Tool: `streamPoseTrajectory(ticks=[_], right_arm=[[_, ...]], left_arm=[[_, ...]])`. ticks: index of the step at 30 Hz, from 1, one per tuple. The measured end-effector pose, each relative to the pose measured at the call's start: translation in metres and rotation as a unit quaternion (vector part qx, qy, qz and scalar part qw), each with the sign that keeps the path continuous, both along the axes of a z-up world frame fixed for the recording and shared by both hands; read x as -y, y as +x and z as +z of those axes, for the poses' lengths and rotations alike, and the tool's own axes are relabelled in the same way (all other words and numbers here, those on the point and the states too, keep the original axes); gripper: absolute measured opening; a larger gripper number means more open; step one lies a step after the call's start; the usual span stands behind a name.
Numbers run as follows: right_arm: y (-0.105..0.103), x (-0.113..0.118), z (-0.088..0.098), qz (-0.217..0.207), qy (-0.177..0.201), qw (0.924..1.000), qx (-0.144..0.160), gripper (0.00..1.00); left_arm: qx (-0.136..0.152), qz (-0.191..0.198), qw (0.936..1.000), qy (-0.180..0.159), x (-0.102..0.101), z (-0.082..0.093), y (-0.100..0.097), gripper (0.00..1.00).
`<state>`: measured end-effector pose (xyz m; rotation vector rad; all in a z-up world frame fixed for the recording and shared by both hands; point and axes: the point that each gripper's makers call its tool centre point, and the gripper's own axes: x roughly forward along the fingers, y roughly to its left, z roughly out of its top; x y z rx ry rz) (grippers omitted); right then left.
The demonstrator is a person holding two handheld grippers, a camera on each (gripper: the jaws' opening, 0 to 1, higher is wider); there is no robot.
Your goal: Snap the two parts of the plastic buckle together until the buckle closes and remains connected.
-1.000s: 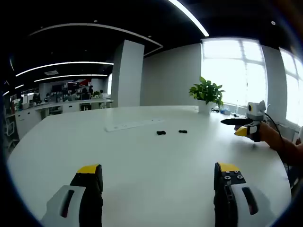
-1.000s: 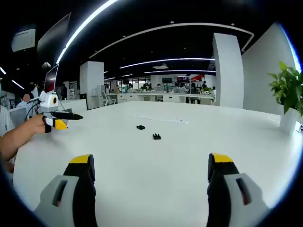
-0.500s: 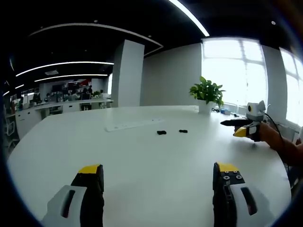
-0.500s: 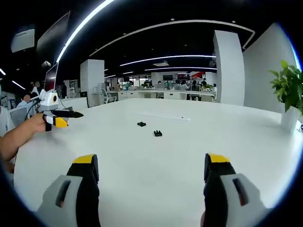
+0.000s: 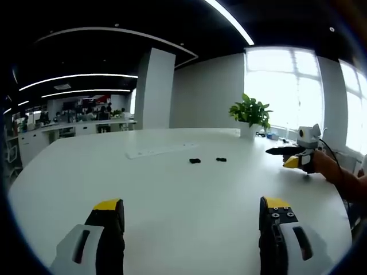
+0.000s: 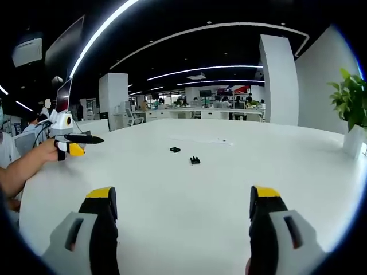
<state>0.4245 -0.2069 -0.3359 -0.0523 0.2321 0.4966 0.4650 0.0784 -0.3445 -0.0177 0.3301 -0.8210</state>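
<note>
— Where does the left gripper view look from?
— Low over the white table [image 5: 172, 189], towards the windowed wall and the potted plant [image 5: 250, 113], with the right gripper [image 5: 292, 156] far off at its right.
— And the right gripper view?
— Just as low, aimed across the table at the open office, the left gripper [image 6: 77, 144] far off at its left.
— What do they share?
— The two buckle parts [image 5: 205, 160] mid-table, well ahead of both cameras, and the plant.
</note>
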Motion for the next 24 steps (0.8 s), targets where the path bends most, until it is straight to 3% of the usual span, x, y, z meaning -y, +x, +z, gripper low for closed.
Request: streamPoseTrajectory(ticks=[24], right_arm=[[-0.0024, -0.0048, -0.0035, 0.007, -0.009, 0.9999, -0.002, 0.98]], left_arm=[[-0.004, -0.011, 0.9999, 0.005, 0.0078, -0.0036, -0.0054, 0.99]])
